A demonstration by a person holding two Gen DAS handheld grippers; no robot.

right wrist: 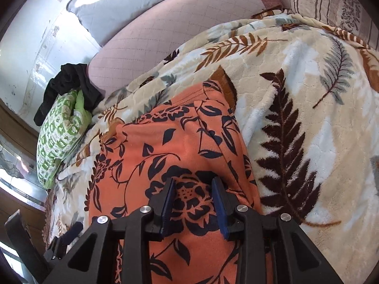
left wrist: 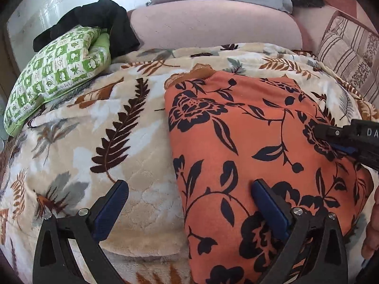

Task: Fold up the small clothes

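Orange garment could bunch: our left gripper gapes astride its edge, right gripper part-spread, pinching nothing.

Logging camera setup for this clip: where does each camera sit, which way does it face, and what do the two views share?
Left wrist: on the left gripper, angled down at the orange floral garment's left edge; wide-open fingers show, plus the right gripper and a hand.
Right wrist: on the right gripper, angled down over the garment; its narrowly parted fingers show.
Shared: garment, leaf-print blanket, green pillow, black cloth.
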